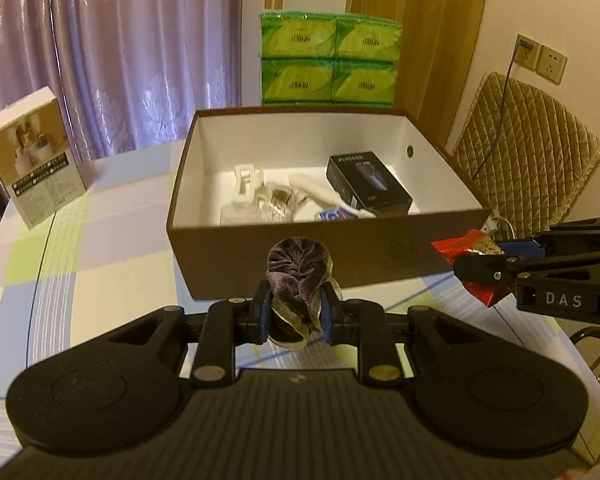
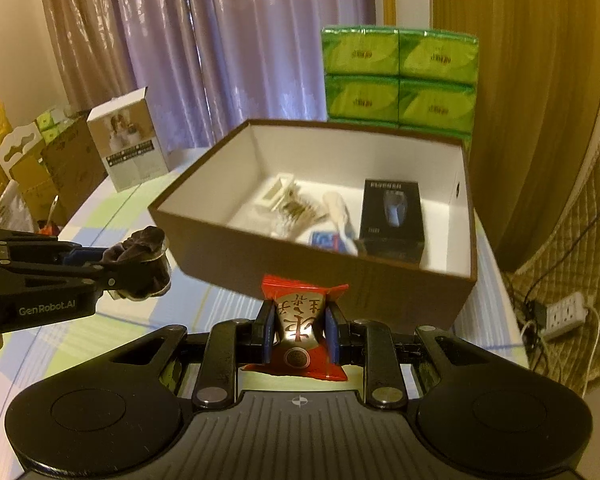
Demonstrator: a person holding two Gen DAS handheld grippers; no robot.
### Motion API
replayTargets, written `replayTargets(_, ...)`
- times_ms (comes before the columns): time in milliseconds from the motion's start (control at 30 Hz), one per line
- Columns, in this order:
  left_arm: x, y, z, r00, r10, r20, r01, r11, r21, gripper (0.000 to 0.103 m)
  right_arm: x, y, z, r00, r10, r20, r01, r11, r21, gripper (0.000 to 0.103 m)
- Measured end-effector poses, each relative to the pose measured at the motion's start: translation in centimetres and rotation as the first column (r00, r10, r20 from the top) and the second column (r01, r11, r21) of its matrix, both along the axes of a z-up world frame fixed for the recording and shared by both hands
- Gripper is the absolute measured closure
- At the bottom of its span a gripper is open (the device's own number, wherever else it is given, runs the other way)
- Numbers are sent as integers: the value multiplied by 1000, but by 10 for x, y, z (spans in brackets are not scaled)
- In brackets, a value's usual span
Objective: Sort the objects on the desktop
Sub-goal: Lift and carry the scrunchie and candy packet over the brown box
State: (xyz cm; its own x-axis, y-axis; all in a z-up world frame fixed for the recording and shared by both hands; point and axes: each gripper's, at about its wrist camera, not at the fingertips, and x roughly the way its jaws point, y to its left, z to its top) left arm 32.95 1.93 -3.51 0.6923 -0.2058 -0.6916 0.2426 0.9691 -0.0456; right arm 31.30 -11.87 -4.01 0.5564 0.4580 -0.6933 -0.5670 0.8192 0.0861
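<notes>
I have the left gripper clamped on a dark purple velvet scrunchie, held in the air just short of the near wall of the brown box. My right gripper is pinched on a red snack packet, also raised, close to the box's near wall toward its right corner. From the left wrist view the right gripper sits off to the side with open desk between the two, so they are apart.

The box is open-topped, with white walls inside. In it lie a black carton against the right side, a white brush-like handle, a small blue-and-red tube near the front wall, and some pale items on the left that I cannot make out. The back half of the box floor is bare.

A white product box stands toward the desk's far left edge, well clear. Green tissue packs are stacked behind the box's far wall.
</notes>
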Motion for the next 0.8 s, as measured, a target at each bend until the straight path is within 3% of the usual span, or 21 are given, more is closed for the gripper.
replayTargets(433,55,-5,19,998,-12,54,12,1000,12,83,52,16,25,997,0,71,-2,999,35,80)
replayTargets(800,131,-10,13,1000,-19,12,19,1000,0,83,119,52,15,997,13,74,-15,1000,24,80)
